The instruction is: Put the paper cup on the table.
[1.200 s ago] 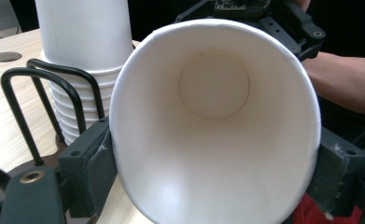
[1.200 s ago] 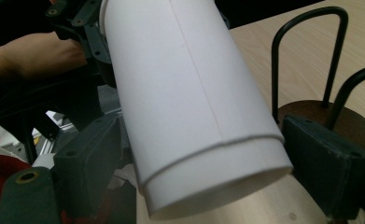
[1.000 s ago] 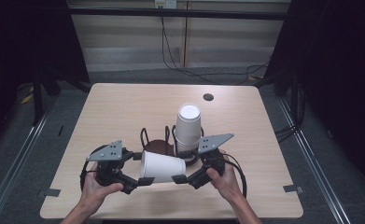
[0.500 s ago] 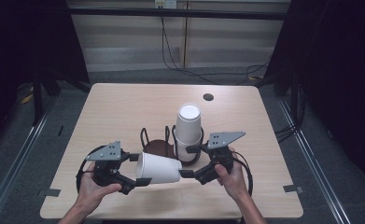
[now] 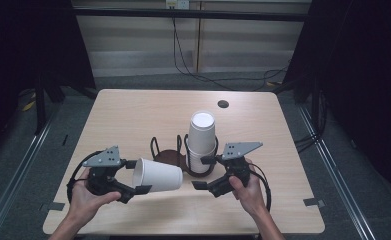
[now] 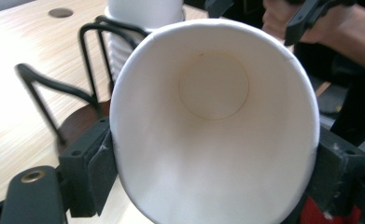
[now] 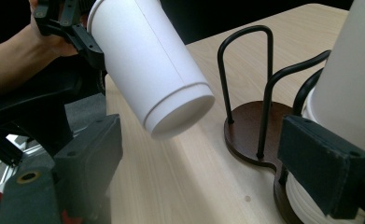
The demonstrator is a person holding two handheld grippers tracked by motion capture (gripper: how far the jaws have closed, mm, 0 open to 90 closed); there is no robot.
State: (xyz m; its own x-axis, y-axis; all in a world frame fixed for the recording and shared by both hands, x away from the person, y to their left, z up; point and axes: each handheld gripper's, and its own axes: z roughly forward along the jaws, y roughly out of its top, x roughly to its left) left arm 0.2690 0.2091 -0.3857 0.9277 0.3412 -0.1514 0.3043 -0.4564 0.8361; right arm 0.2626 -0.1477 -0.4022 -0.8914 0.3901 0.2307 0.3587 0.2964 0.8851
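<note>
Near the table's front edge, left gripper clamps 1 cup on its side, base toward the open, empty right gripper; likely next: tip it upright, centre over the rack's vacant ring, lower without crushing.

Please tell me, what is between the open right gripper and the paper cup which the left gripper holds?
Nothing: in the right gripper view, bare table lies between the right gripper and the paper cup. The wire cup holder stands to the side.
</note>
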